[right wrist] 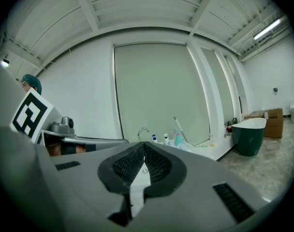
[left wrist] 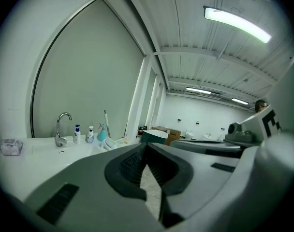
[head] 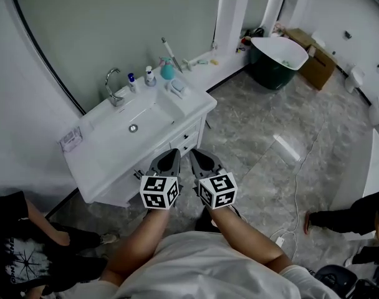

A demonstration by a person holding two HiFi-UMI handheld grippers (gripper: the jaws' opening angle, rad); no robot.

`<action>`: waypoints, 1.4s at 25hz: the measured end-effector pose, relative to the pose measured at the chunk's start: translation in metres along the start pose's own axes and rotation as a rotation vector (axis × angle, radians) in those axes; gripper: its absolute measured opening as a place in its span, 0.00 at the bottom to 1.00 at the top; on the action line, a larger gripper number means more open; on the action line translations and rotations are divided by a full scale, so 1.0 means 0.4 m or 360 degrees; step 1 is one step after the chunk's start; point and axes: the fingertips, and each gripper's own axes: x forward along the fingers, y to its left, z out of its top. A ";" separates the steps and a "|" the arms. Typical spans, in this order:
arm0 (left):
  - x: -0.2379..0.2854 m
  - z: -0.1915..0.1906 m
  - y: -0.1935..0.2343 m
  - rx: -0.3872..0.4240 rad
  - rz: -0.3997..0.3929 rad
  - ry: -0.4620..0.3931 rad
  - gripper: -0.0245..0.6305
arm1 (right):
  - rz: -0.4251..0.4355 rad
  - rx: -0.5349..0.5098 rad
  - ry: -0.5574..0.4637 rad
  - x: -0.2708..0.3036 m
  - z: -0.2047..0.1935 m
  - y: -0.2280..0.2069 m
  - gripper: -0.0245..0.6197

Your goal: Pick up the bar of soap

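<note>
The soap (head: 177, 88), a pale lump that seems to sit in a dish, lies on the counter (head: 102, 156) right of the faucet (head: 113, 86), just past the bottles (head: 150, 76). The left gripper (head: 172, 153) and right gripper (head: 196, 154) hang well short of the faucet, both pinched shut and empty. Going in closed would shove the soap away, and if it is wet it may squirt free.
</note>
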 end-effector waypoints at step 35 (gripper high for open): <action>0.517 0.072 0.133 -0.0110 0.0185 0.0031 0.05 | 0.0206 0.0021 0.0142 0.337 0.051 -0.400 0.05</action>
